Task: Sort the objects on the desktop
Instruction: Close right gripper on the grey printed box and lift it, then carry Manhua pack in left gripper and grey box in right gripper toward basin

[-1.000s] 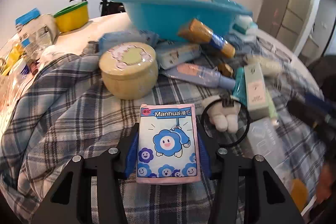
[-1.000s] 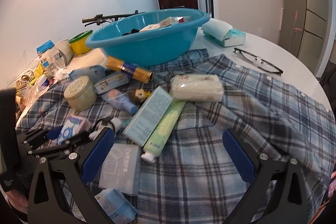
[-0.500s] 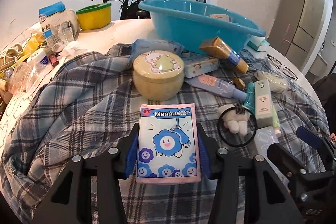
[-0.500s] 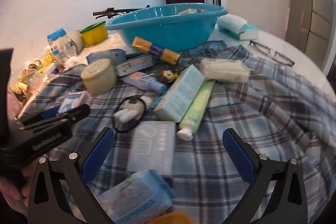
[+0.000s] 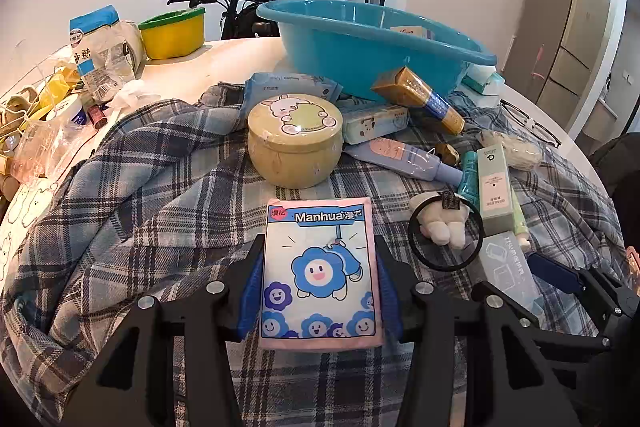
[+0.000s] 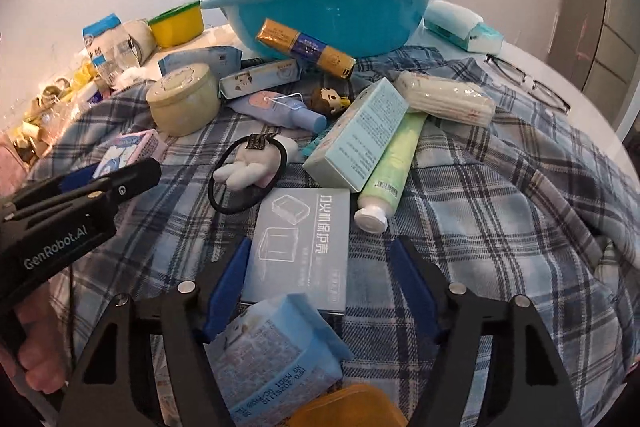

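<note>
— Between the blue pads of the left gripper [image 5: 320, 251]: pink-and-blue tissue packet [image 5: 318, 267], pinched by both long edges, held flat over the plaid shirt [image 5: 140, 195].

— And on the right?

— Under the right gripper [image 6: 320, 251], lying on the shirt: flat grey box [image 6: 298, 247], between jaws half spread and closing. Left pad just beside its edge, right pad apart from it; not pressed on it yet. Nearer still, between the finger bases, blue wipes pack [image 6: 276, 355].

— Containers?

— Just beyond the tissue packet, round yellow tin [image 5: 295, 139], lid on, contents hidden. Farther back, blue basin [image 5: 360, 43], with a pale box edge showing over the rim; rest of the inside out of sight. Far left, yellow tub [image 5: 172, 31] with a green rim, inside not visible.

— Around the grey box?

— Far left of it, black hair tie [image 6: 224, 203] looped round a white plush. Far right, green tube [image 6: 390, 167] and pale teal carton [image 6: 356, 135], carton lying partly over the tube.
</note>
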The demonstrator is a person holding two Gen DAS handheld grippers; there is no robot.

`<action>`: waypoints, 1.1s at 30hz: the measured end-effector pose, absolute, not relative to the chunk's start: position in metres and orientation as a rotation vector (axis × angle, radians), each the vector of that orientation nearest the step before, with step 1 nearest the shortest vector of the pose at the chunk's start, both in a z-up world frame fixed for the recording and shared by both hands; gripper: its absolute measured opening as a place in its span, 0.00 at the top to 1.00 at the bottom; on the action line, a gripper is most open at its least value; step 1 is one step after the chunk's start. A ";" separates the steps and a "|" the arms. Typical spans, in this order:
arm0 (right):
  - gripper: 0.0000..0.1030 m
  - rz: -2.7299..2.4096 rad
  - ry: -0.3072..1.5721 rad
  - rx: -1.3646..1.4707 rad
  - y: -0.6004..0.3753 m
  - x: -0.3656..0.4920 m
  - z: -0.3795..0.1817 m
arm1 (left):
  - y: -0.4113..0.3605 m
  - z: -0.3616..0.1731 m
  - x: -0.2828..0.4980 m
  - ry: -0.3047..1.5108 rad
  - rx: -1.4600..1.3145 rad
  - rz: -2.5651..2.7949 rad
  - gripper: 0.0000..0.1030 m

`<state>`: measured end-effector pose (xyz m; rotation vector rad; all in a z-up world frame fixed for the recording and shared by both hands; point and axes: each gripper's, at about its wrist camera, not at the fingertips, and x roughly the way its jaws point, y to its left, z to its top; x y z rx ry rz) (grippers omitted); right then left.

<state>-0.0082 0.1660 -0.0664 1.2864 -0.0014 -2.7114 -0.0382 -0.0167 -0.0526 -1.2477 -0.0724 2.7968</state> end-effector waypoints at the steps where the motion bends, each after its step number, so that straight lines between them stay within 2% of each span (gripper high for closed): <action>1: 0.36 -2.716 0.015 1.281 0.164 -0.008 -0.067 | -0.017 -0.053 -0.038 -0.075 -1.249 2.797 0.50; 4: 0.55 -2.722 0.019 1.257 0.164 -0.007 -0.065 | -0.018 -0.054 -0.038 -0.083 -1.253 2.797 0.50; 18: 0.55 -2.926 -0.091 1.041 0.206 -0.025 -0.034 | -0.016 -0.051 -0.036 -0.081 -1.241 2.794 0.50; 33: 0.55 -2.881 -0.239 1.016 0.224 -0.009 -0.020 | -0.008 -0.046 -0.035 -0.063 -1.224 2.784 0.50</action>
